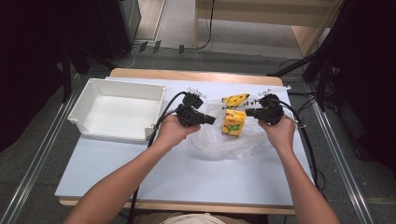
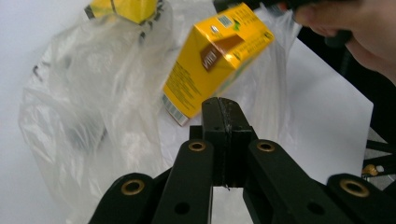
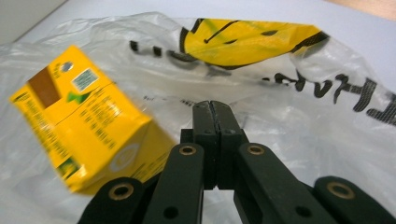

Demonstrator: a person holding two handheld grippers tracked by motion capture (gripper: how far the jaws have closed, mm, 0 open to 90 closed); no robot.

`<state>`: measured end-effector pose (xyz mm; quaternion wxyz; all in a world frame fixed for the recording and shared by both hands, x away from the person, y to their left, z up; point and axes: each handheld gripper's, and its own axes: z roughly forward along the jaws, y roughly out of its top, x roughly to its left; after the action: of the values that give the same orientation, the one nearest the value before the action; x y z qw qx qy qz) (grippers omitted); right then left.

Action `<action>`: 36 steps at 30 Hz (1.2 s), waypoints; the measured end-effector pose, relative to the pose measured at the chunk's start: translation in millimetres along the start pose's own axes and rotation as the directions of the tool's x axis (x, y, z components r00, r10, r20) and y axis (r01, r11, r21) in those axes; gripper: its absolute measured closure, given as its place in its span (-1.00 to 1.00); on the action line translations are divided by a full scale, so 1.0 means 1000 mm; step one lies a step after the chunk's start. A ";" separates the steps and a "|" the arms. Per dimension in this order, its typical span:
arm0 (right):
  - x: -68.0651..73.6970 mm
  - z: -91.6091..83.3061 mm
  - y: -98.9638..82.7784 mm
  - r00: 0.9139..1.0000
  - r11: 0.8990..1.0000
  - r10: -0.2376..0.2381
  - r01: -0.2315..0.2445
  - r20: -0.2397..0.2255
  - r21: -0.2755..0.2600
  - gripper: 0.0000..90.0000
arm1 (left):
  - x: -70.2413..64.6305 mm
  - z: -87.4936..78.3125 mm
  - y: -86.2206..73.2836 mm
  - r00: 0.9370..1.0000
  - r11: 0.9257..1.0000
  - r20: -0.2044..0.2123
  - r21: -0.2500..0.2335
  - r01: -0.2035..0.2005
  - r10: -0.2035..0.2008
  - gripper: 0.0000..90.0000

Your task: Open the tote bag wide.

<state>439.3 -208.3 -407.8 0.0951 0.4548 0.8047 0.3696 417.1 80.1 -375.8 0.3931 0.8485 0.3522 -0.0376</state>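
A yellow drink carton (image 1: 233, 122) stands tilted inside a clear plastic bag (image 1: 219, 142) with a yellow and black print (image 1: 235, 99), at the middle of the white table top. My left gripper (image 1: 212, 120) points right at the bag's left edge, jaws pressed together (image 2: 223, 105). From the other side, my right gripper (image 1: 247, 112) points left at the bag's right edge, jaws together too (image 3: 211, 106). The film rises to both tips and looks pinched in each. The carton (image 2: 215, 56) lies just beyond the left jaws and to the left of the right jaws (image 3: 79, 116).
An empty white tray (image 1: 88, 100) sits at the table's back left, close to my left hand. The white table top (image 1: 187, 177) ends near the right hand at its right edge. Cables trail from both grippers toward the person.
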 end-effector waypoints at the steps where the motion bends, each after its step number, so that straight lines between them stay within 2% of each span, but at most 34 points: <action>1: 0.000 -0.001 -0.001 1.000 1.000 -0.001 0.001 -0.004 0.003 1.00 | 0.002 0.002 0.003 1.000 1.000 0.000 0.003 0.005 -0.005 1.00; 2: 0.001 -0.001 -0.003 1.000 1.000 -0.002 0.002 -0.008 0.005 1.00 | 0.005 0.005 0.006 1.000 1.000 -0.004 0.002 0.005 -0.005 1.00; 5: 0.005 0.001 -0.010 1.000 1.000 -0.003 0.004 -0.018 0.022 1.00 | 0.014 0.016 0.013 1.000 0.999 0.022 0.025 0.022 -0.022 1.00; 7: 0.006 0.002 -0.014 1.000 1.000 -0.009 0.010 -0.023 0.029 1.00 | 0.017 0.023 0.017 1.000 0.999 0.000 0.037 0.007 -0.007 1.00; 12: 0.007 0.002 -0.024 0.999 1.000 0.002 -0.001 -0.035 0.030 1.00 | 0.029 0.038 0.023 0.999 0.999 0.004 0.033 0.032 -0.032 1.00; 16: 0.007 0.000 -0.039 0.999 1.000 0.005 -0.004 -0.035 0.029 1.00 | 0.038 0.049 0.021 0.999 0.998 -0.012 0.036 0.047 -0.047 1.00; 22: 0.008 0.001 -0.057 0.999 0.998 0.014 -0.012 -0.030 0.063 1.00 | 0.044 0.065 0.017 0.999 0.998 -0.038 0.052 0.039 -0.037 1.00; 26: 0.010 -0.001 -0.068 0.999 0.998 0.023 -0.020 -0.039 0.058 1.00 | 0.051 0.074 0.015 0.997 0.997 -0.051 0.056 0.059 -0.056 1.00; 29: 0.007 0.001 -0.076 0.998 0.999 0.016 -0.013 -0.069 0.042 1.00 | 0.059 0.079 0.014 0.995 0.995 -0.063 0.046 0.086 -0.083 1.00; 31: 0.002 0.003 -0.081 0.996 0.998 0.049 -0.045 -0.081 0.047 1.00 | 0.063 0.082 0.013 0.994 0.994 -0.074 0.054 0.090 -0.086 1.00; 32: 0.002 0.003 -0.083 0.995 0.998 0.050 -0.046 -0.085 0.043 1.00 | 0.065 0.085 0.012 0.992 0.994 -0.084 0.054 0.095 -0.091 1.00; 36: 0.004 0.003 -0.092 0.997 0.998 0.025 -0.021 -0.075 0.052 1.00 | 0.074 0.091 0.008 0.988 0.990 -0.102 0.058 0.125 -0.119 1.00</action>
<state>378.2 -232.5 -472.2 0.0486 0.4523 0.8115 0.3667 496.9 55.1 -458.0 0.3446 0.8385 0.4210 -0.0311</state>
